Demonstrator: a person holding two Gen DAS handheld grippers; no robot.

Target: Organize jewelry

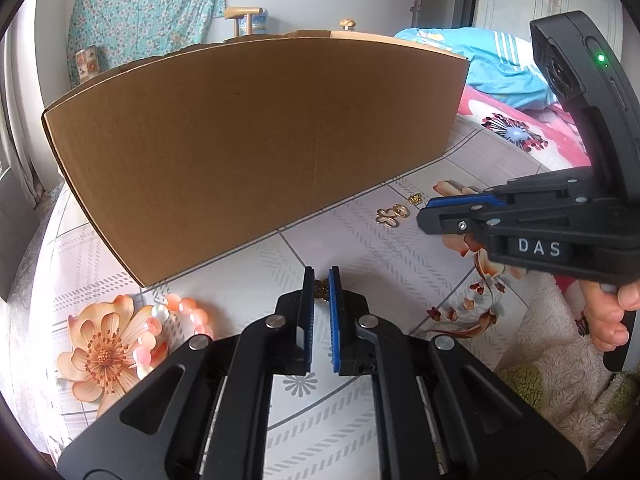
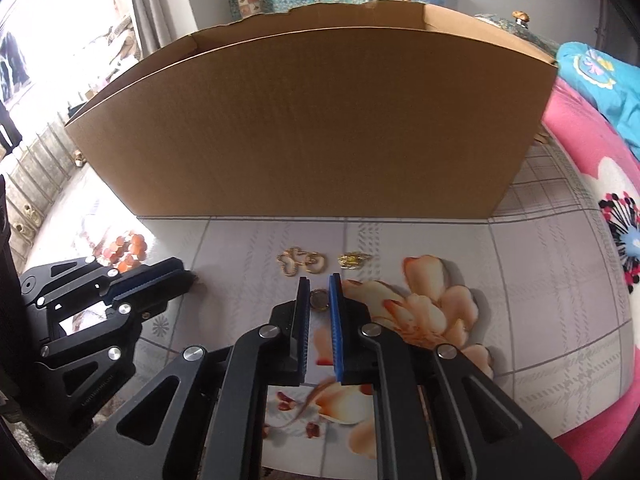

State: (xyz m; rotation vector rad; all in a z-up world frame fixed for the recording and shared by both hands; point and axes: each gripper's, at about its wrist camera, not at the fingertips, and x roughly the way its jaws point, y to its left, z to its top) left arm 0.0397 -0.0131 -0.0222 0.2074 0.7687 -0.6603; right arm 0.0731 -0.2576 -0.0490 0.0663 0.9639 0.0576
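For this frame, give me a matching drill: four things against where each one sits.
Things:
1. brooch
2. ring
3. bead bracelet
4. cardboard box

Places:
A. behind all the jewelry
B. between the right tongs
C. on the flower print of the tablecloth
D. between the left tongs

Pairs: 1-D, 2-B, 3-C, 4-A

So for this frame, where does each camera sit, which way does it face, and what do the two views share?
Left wrist: on the left gripper, angled down at the floral tablecloth and cardboard box; its jaws pinch a small brown ornament; the right gripper and a hand show.
Right wrist: on the right gripper, same heading; jaws around a round ring; the left gripper shows.
Shared: box, tablecloth, gold pieces, orange bead bracelet.
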